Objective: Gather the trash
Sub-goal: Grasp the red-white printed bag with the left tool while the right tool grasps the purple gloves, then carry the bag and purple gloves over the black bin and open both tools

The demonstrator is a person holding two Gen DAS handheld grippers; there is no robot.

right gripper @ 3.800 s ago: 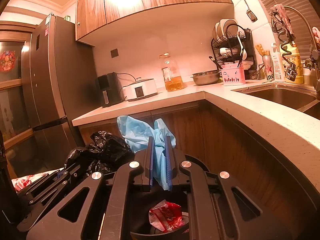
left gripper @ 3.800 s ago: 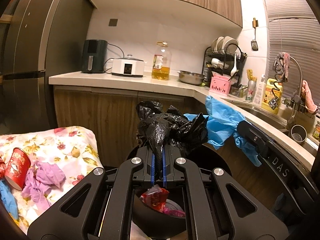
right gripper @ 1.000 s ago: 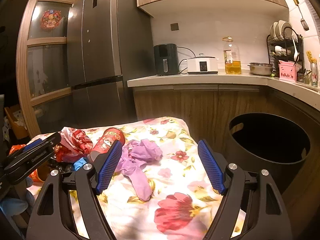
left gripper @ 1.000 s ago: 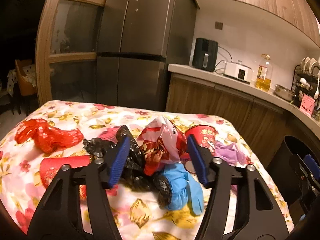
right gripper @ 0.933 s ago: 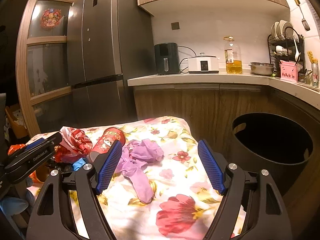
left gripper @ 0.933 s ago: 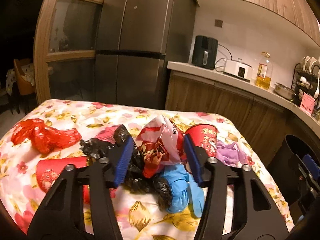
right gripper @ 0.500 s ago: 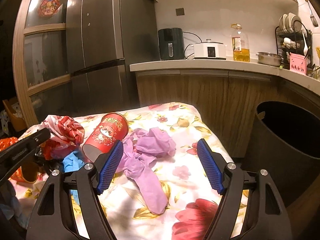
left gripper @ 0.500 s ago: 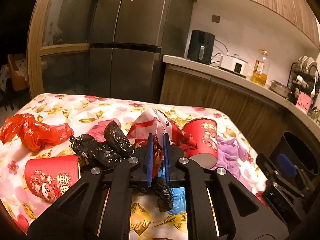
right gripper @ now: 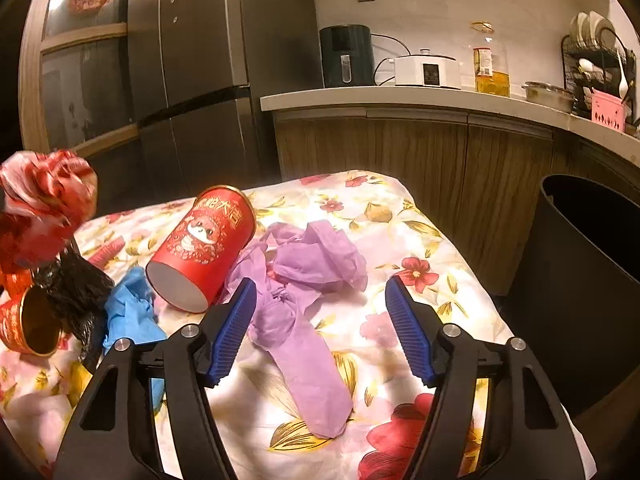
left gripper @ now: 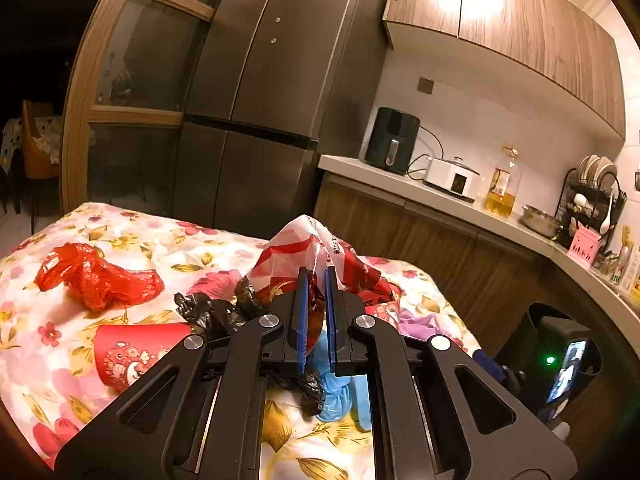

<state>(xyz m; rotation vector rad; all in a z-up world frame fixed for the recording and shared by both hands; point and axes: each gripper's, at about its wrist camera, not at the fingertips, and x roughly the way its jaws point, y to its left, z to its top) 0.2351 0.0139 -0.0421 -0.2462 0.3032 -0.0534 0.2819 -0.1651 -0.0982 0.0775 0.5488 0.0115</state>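
On the flowered tabletop (left gripper: 120,240), a crumpled red bag (left gripper: 96,276) lies far left, with a red cup (left gripper: 136,350) on its side nearer the camera. The left hand-held gripper (left gripper: 315,280) is pinched tight on a red-and-white plastic bag (left gripper: 304,252), above black (left gripper: 208,312) and blue scraps (left gripper: 334,392). The right hand-held gripper (right gripper: 320,300) is spread wide, holding nothing, with a purple glove (right gripper: 304,280) between its fingers. A black bin (right gripper: 580,280) stands at the right.

The right gripper (right gripper: 320,320) is hovering wide open over a purple glove (right gripper: 308,280) lying on a floral cloth (right gripper: 400,208), beside a tipped red cup (right gripper: 204,244) and black bin (right gripper: 588,264).
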